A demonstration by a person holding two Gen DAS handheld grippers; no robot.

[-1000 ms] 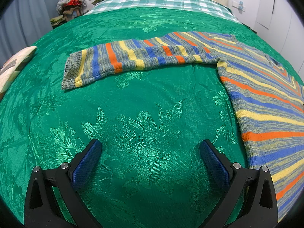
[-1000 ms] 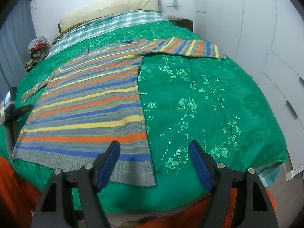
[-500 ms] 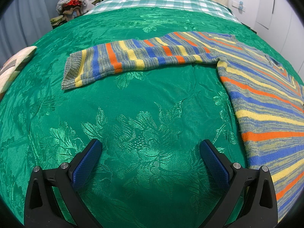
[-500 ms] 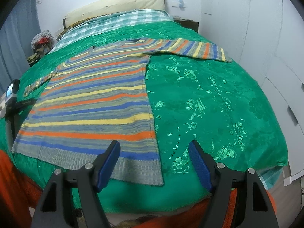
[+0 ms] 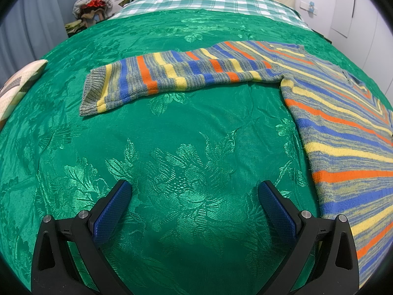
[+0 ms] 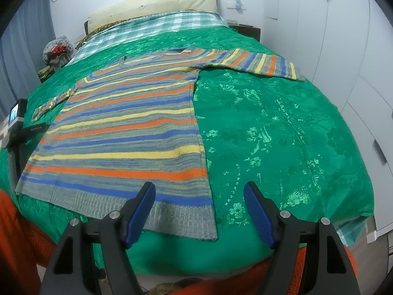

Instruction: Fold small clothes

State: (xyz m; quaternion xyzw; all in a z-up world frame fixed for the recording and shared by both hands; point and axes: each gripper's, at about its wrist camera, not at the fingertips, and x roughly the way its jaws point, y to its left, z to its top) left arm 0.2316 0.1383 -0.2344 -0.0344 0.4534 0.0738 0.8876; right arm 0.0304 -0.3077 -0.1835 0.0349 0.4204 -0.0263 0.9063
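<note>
A striped knit sweater [image 6: 127, 127] in blue, orange, yellow and grey lies flat on the green bedspread [image 6: 270, 127], both sleeves spread out. In the left wrist view its left sleeve [image 5: 172, 76] stretches across the middle and its body [image 5: 343, 135] fills the right side. My left gripper [image 5: 194, 196] is open and empty above bare bedspread [image 5: 172, 135], short of the sleeve. My right gripper [image 6: 200, 199] is open and empty over the sweater's bottom right corner by the grey hem [image 6: 172, 218]. The right sleeve [image 6: 260, 64] lies at the far right.
A checked blanket [image 6: 159, 27] and a cream pillow [image 6: 152, 7] lie at the head of the bed. White wardrobe doors [image 6: 343, 49] stand to the right. A patterned cushion [image 5: 17, 86] lies at the left edge. The other gripper's camera [image 6: 17, 113] shows at the left.
My right gripper has shifted left toward the sweater's bottom right corner, so the hem now sits between its fingers. The left gripper has not moved.
</note>
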